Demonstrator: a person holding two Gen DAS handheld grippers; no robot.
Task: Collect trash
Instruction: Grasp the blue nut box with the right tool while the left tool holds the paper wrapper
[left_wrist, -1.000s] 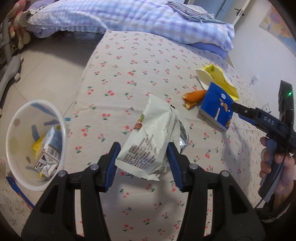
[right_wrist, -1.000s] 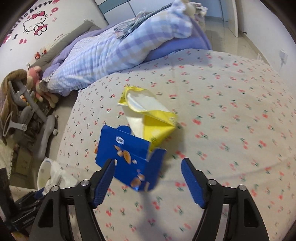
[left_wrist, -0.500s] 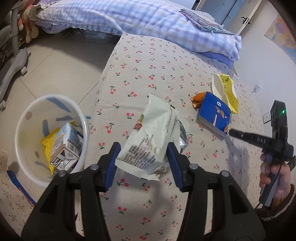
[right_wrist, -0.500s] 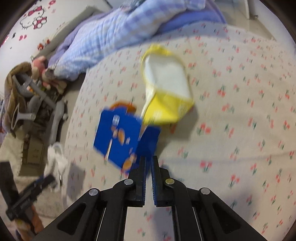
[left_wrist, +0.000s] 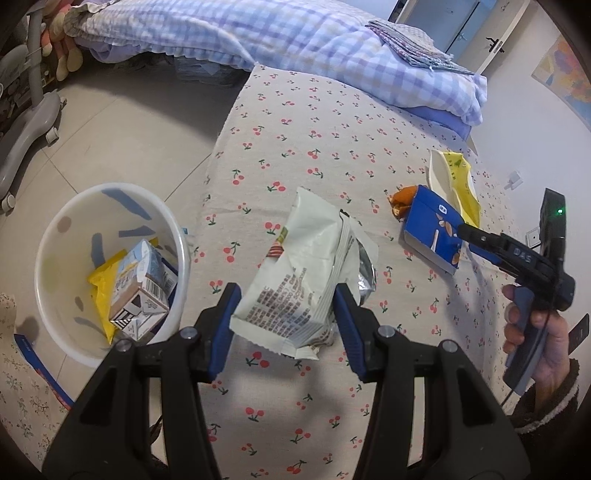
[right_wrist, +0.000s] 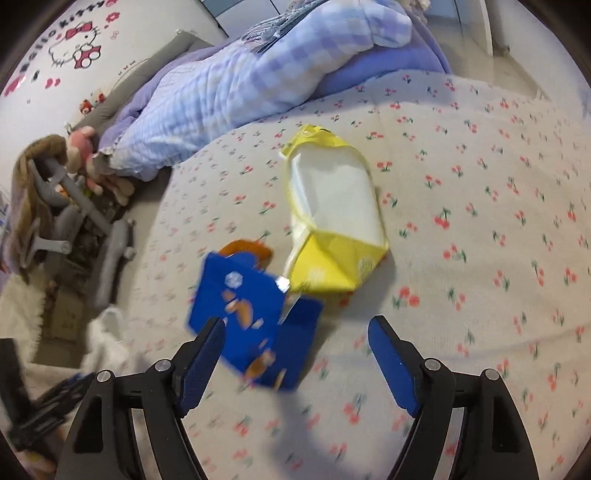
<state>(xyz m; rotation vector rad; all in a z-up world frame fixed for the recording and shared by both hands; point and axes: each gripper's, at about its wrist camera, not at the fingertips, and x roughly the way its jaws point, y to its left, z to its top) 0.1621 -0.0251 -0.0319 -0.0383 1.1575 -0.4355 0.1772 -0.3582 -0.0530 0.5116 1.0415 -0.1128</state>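
My left gripper (left_wrist: 286, 321) is shut on a crumpled white snack wrapper (left_wrist: 306, 280) and holds it above the cherry-print bedspread (left_wrist: 314, 155). A white trash bin (left_wrist: 48, 266) stands on the floor to its left, with a carton and yellow wrapper inside. My right gripper (right_wrist: 297, 360) is open over a blue snack box (right_wrist: 251, 317) lying on the bed; the box sits by its left finger. The right gripper also shows in the left wrist view (left_wrist: 469, 236), touching the blue box (left_wrist: 432, 230). A yellow bag (right_wrist: 332, 221) and an orange wrapper (right_wrist: 255, 251) lie just beyond.
A lilac checked duvet (left_wrist: 258, 33) is piled at the head of the bed. A grey wheeled frame (left_wrist: 26, 114) and soft toys stand on the tiled floor left of the bed. A wall with a Hello Kitty sticker (right_wrist: 77, 48) is behind.
My left gripper has drawn back and leftward with the white wrapper, bringing the bin nearer. My right gripper was shut half a second ago and is open now, by the blue box.
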